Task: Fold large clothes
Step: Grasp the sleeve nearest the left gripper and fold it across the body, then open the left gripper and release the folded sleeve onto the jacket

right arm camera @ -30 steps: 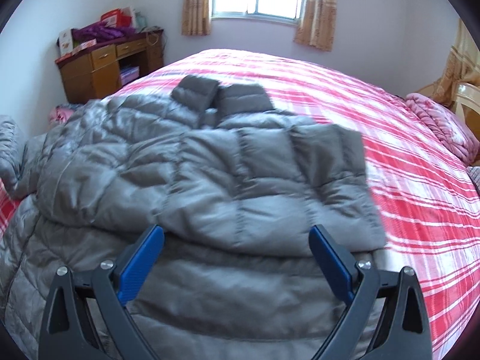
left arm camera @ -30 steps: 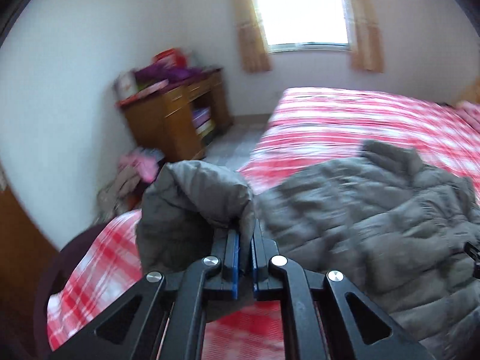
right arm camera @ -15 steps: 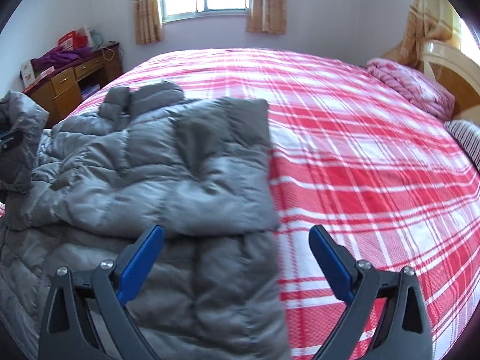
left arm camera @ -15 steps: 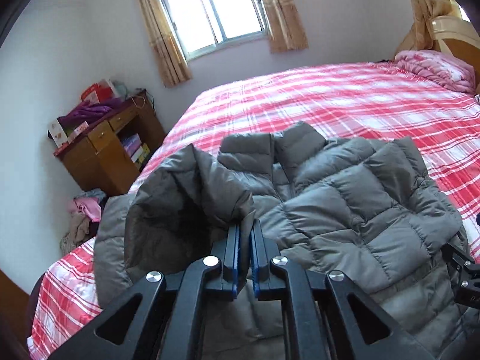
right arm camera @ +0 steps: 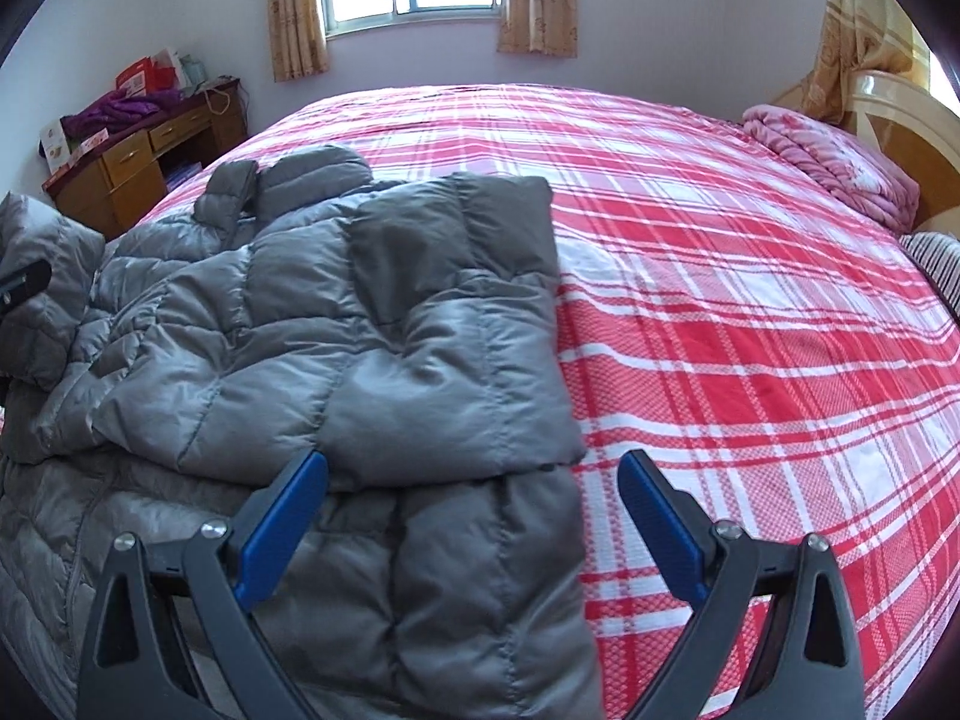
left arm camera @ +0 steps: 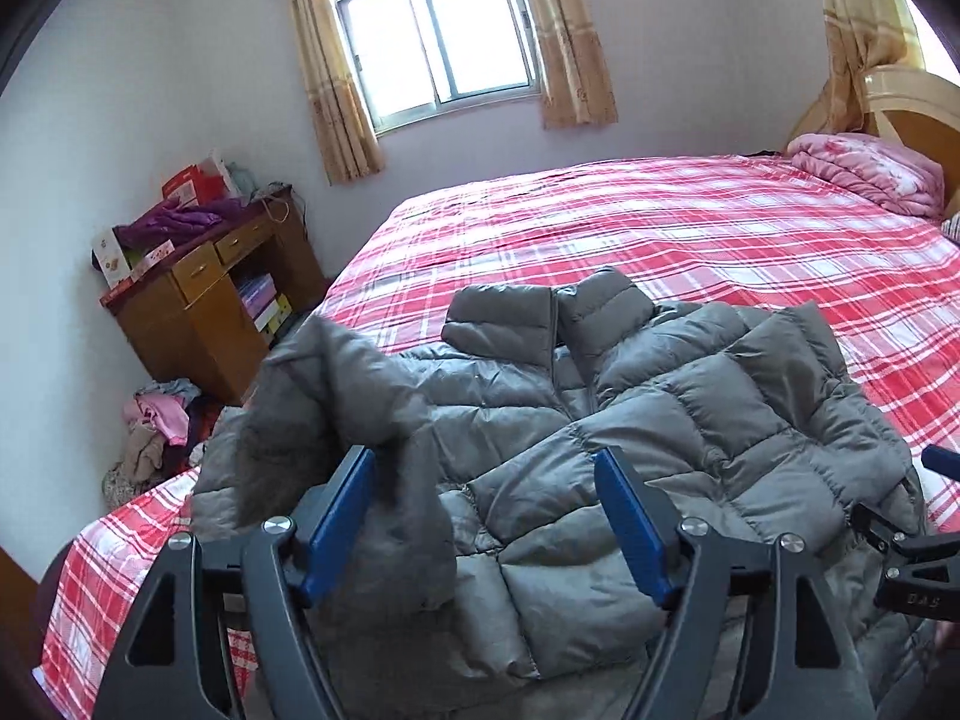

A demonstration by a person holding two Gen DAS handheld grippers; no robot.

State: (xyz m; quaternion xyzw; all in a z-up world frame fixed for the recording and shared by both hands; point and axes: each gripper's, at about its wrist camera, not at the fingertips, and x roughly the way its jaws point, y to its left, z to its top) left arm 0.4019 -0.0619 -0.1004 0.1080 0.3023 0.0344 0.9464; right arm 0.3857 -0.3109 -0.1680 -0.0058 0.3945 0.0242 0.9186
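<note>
My left gripper [left arm camera: 486,522] is wide open, a sleeve [left arm camera: 336,420] draped loose over its left finger, not pinched; my right gripper [right arm camera: 474,522] is wide open too, holding nothing, above the jacket [right arm camera: 360,330]. Jacket lies on the bed [right arm camera: 750,300], right sleeve folded across the chest, collar far side. Step looks like sleeve fold-in; next I likely lay the left sleeve over.

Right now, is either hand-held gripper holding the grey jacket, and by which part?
Neither. The left hand-held gripper is open, with the jacket's sleeve draped against its left finger. The right hand-held gripper is open and empty.
</note>
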